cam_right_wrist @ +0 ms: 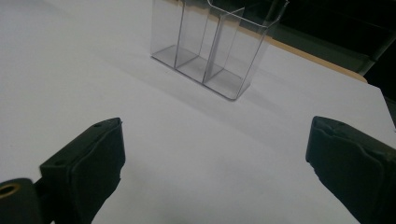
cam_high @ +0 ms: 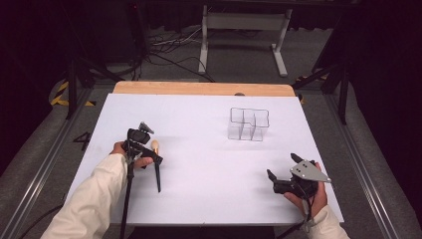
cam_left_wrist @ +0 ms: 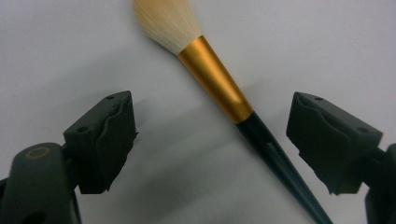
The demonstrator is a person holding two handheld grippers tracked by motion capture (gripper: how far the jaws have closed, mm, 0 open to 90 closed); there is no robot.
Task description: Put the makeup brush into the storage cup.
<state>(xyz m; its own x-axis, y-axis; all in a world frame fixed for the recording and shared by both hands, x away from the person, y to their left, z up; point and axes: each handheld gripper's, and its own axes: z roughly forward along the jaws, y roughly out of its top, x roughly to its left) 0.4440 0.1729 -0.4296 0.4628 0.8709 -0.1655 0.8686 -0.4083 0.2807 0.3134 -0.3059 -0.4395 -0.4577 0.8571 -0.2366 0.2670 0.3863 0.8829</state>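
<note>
- I am lowering my left gripper (cam_left_wrist: 212,135), jaws spread and unclenched, astride the gold-banded, dark-handled makeup brush (cam_left_wrist: 219,86) lying on the white table's (cam_high: 209,164) near left.
- Next I must clench on its handle.
- My right gripper (cam_right_wrist: 215,163) is waiting released, facing the clear plastic divided holder (cam_right_wrist: 212,44) far right.

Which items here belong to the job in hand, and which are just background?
In the job:
- makeup brush, lying on the table between the open left tool
- clear divided organizer
- right tool, open, nothing in it

Background:
- white table
- floor cables
- metal stand
</note>
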